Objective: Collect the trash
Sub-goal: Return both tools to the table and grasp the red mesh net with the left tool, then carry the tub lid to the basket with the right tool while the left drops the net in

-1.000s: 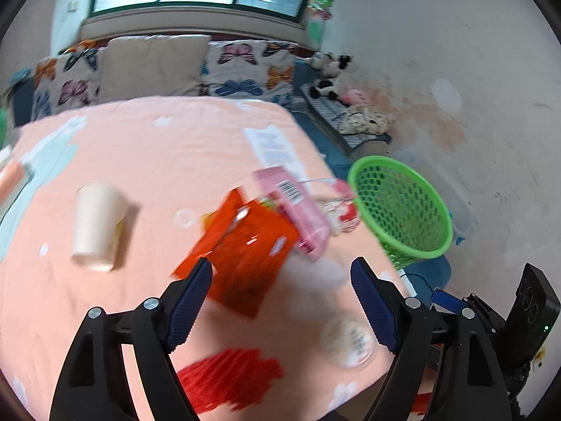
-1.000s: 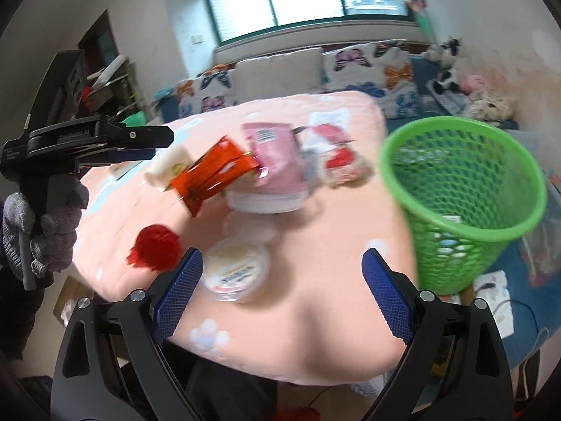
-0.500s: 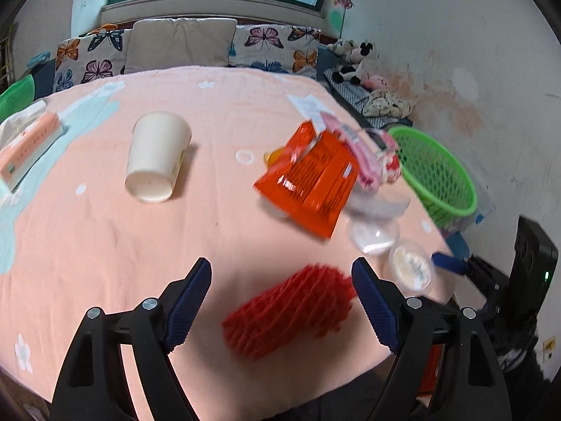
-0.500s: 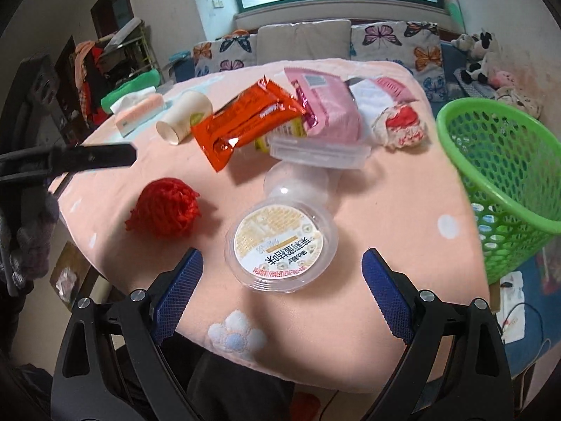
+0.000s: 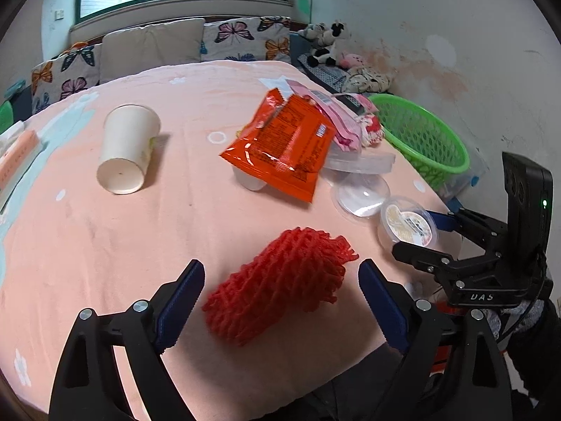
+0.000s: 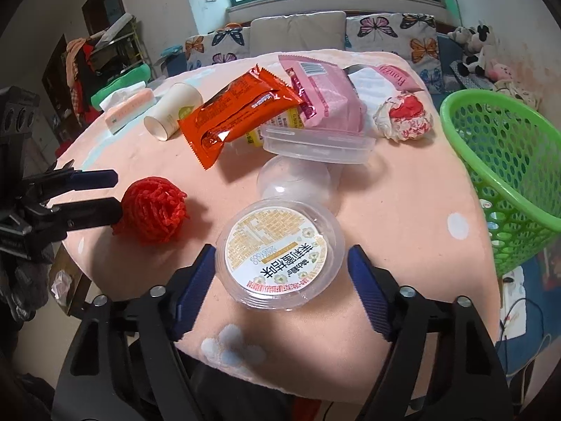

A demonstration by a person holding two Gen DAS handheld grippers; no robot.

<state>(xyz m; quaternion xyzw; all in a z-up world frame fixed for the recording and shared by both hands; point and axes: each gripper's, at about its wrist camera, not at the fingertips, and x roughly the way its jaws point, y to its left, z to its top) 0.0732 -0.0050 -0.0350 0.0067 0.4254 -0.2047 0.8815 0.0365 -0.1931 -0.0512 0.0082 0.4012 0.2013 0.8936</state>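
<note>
A red foam net (image 5: 280, 282) lies near the table's front edge, between the open fingers of my left gripper (image 5: 280, 301); it also shows in the right wrist view (image 6: 154, 208). A round clear lidded cup (image 6: 280, 259) lies between the open fingers of my right gripper (image 6: 280, 287), also seen in the left wrist view (image 5: 408, 221). Behind lie an orange snack bag (image 5: 284, 147), a pink bag (image 6: 322, 94), a clear plastic box (image 6: 315, 144), a crumpled wrapper (image 6: 403, 114) and a paper cup (image 5: 126, 147) on its side. A green mesh basket (image 6: 505, 161) stands off the table's right side.
The table has a pink cloth (image 5: 105, 245). A tissue pack (image 6: 129, 110) lies at the far left. A sofa with butterfly cushions (image 5: 238, 40) and plush toys (image 5: 326, 40) stands behind. The right gripper shows in the left wrist view (image 5: 438, 235).
Both grippers have moved forward and down: the red net now sits between the left fingers, the lidded cup between the right fingers. Both stay open.
</note>
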